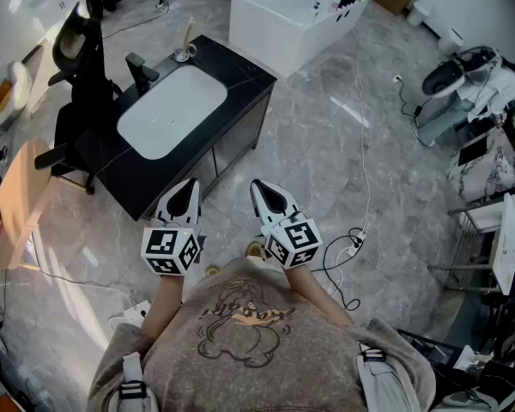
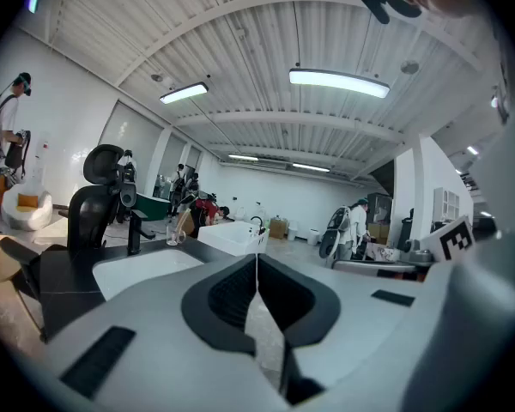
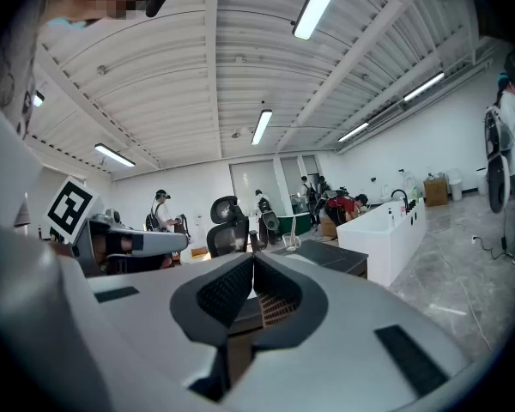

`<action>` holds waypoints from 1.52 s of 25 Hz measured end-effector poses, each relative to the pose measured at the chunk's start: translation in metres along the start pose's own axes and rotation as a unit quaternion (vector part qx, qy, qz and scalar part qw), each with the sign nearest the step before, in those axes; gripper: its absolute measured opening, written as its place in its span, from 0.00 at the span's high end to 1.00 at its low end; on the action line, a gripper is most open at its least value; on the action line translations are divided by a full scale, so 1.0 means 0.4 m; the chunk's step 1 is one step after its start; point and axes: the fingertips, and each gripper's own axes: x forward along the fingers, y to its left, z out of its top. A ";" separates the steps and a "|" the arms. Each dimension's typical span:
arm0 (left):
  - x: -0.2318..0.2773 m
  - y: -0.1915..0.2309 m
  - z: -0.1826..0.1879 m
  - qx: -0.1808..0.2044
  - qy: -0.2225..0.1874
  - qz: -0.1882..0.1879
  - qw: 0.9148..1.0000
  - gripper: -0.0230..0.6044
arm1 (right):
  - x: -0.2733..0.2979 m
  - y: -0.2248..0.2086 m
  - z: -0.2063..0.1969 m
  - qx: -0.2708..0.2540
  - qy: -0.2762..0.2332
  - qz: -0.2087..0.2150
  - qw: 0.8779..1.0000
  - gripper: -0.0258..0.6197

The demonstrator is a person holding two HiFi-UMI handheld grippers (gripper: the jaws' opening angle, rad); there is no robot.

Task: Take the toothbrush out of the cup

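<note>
Two empty: left gripper (image 1: pixel 189 185), right gripper (image 1: pixel 259 187), jaws together. Toothbrush (image 1: pixel 188 31) standing in cup (image 1: pixel 183 55) on counter (image 1: pixel 240 80), well apart.

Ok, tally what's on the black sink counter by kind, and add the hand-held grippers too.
basin: 1
faucet: 1
cup: 1
toothbrush: 1
hand-held grippers: 2, left hand-held gripper and right hand-held gripper
Total: 6
</note>
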 end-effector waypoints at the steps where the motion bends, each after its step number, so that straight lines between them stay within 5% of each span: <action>1: 0.003 -0.001 0.002 0.000 -0.001 0.000 1.000 0.93 | 0.001 -0.003 0.002 0.000 0.000 0.000 1.000 0.93; 38: 0.241 -0.064 0.009 -0.020 -0.034 0.090 0.995 0.93 | 0.085 -0.291 0.053 -0.002 0.003 0.084 0.996 0.93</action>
